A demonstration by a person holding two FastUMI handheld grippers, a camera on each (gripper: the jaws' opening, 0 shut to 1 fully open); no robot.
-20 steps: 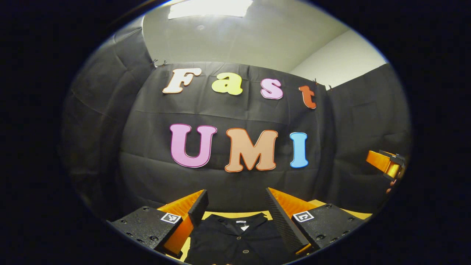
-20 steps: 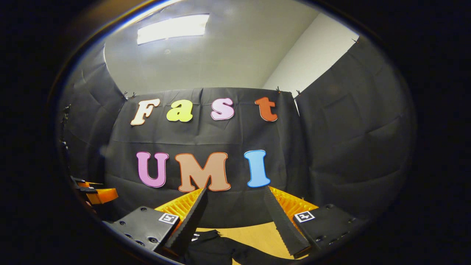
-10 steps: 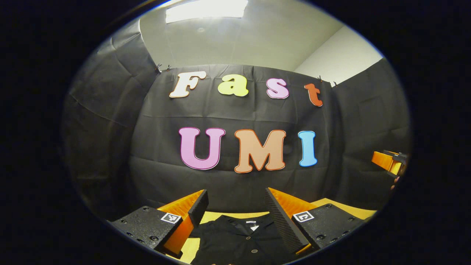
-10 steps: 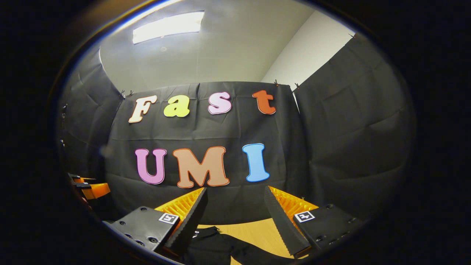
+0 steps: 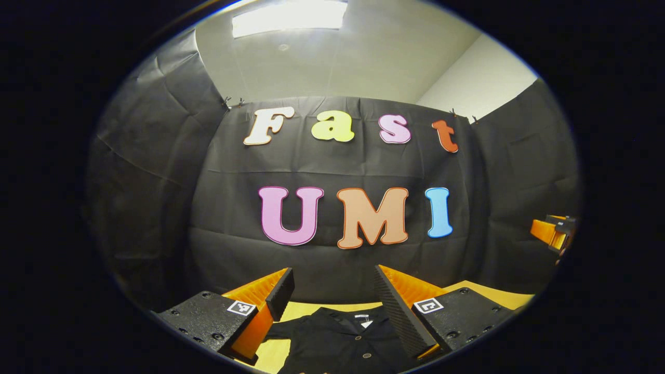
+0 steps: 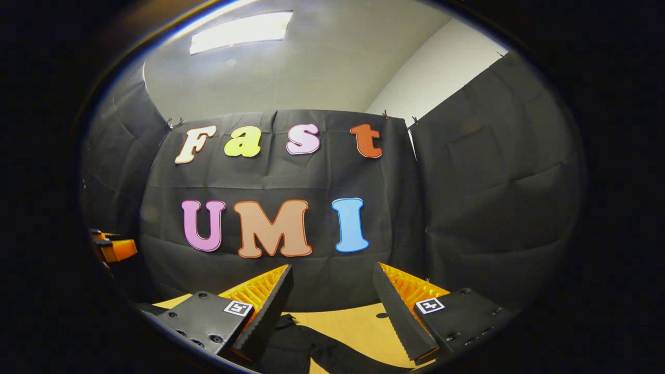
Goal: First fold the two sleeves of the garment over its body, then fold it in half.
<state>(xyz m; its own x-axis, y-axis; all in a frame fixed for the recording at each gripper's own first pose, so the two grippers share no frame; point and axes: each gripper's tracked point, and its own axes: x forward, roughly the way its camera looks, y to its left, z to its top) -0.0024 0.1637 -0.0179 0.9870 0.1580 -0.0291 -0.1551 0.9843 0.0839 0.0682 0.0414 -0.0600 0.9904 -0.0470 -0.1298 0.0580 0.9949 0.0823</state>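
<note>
Now your left gripper [image 5: 332,283] is wide open and holds nothing; it hangs above the black buttoned garment with a collar [image 5: 340,340], which lies flat on the light wooden table [image 5: 306,309], and its fingers touch no cloth. Your right gripper [image 6: 332,280] is open just as wide and empty too. Between and below its fingers, in the right gripper view, you see one black sleeve of the garment [image 6: 322,353] stretched across the table [image 6: 353,324]. The lower part of the garment is cut off at the bottom edge of both views, so you cannot see its hem. At the side of each view the other gripper shows only in part, so I cannot tell its opening from there.
</note>
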